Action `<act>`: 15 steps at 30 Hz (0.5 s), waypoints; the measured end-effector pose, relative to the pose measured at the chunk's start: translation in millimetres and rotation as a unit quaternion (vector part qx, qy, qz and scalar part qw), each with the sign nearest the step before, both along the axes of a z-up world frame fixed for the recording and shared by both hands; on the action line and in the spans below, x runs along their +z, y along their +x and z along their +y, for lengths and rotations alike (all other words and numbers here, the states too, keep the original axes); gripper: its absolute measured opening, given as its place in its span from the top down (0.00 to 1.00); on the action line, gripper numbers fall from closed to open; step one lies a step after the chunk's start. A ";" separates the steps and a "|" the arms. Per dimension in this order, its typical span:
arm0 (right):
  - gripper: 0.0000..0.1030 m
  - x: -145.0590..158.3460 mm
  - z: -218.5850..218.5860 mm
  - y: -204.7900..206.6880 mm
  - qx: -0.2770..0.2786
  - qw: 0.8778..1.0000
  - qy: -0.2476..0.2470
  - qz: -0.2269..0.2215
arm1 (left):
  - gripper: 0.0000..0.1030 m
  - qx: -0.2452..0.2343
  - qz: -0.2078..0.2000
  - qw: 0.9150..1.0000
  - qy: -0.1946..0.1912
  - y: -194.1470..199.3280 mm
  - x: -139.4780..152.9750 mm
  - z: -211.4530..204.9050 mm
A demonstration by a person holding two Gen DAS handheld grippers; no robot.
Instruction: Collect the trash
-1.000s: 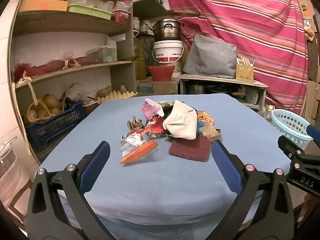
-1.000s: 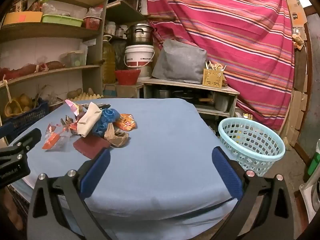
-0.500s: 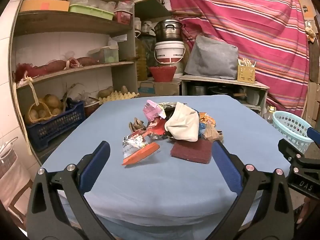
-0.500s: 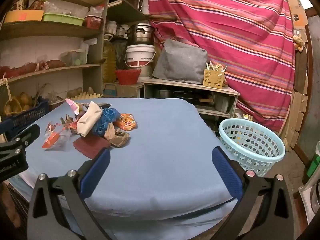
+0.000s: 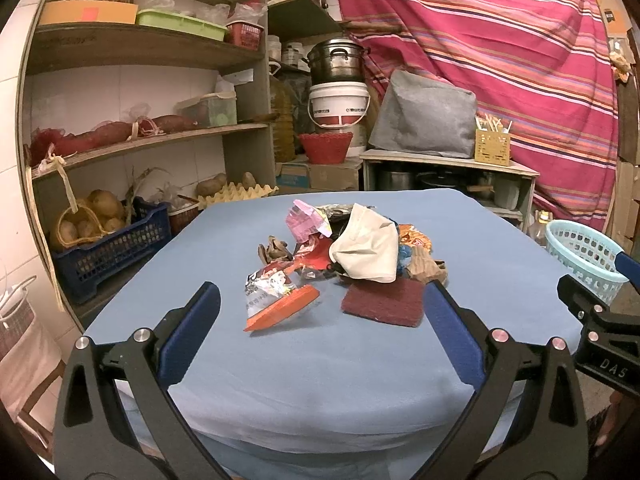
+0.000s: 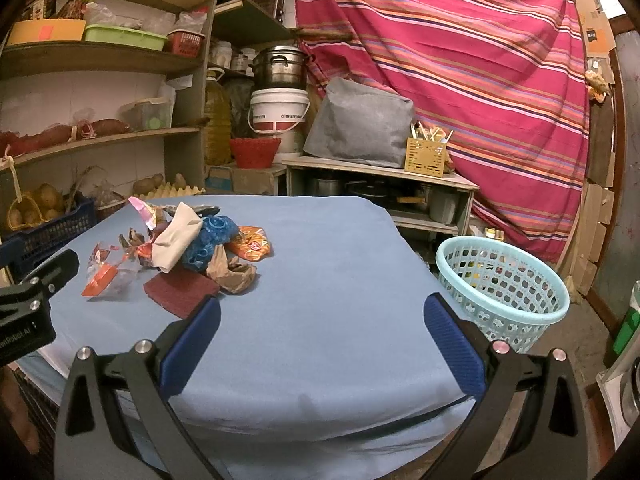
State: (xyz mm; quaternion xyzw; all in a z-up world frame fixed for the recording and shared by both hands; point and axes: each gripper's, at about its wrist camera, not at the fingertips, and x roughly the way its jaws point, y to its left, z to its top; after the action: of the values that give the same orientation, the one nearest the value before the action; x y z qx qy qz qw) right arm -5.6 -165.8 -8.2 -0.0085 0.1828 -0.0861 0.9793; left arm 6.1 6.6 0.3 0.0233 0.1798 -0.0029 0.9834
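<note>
A heap of trash (image 5: pixel 344 252) lies in the middle of the blue table (image 5: pixel 320 360): an orange-edged snack wrapper (image 5: pixel 276 300), a cream cloth piece (image 5: pixel 368 246), a pink wrapper (image 5: pixel 306 220), and a dark red scouring pad (image 5: pixel 384 300). My left gripper (image 5: pixel 320 332) hovers open just in front of the heap, nothing between its fingers. The right wrist view shows the same trash heap (image 6: pixel 180 248) at left and a light blue basket (image 6: pixel 502 286) on the floor to the right of the table. My right gripper (image 6: pixel 320 336) is open and holds nothing over the table's near part.
Wooden shelves (image 5: pixel 140 140) with potatoes, a blue crate (image 5: pixel 108 248) and egg trays stand left of the table. A low cabinet (image 5: pixel 448 176) with a grey bag and pots sits behind it, backed by a striped red curtain (image 6: pixel 460 60).
Both grippers have edged slightly closer to the table; the trash heap sits a little lower and nearer in the left wrist view. Both stay open.
</note>
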 end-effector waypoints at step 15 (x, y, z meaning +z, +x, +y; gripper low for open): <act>0.04 -1.1 -3.9 1.6 -0.003 1.000 -0.002 0.002 | 0.05 0.000 0.002 1.000 0.001 1.0 1.0 2.6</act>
State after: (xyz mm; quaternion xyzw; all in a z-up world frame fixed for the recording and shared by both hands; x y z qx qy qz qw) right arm -4.0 -169.7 -9.3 -0.0103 0.1841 -0.0894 0.9788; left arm 7.0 9.2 1.2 0.0240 0.1813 -0.0030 0.9831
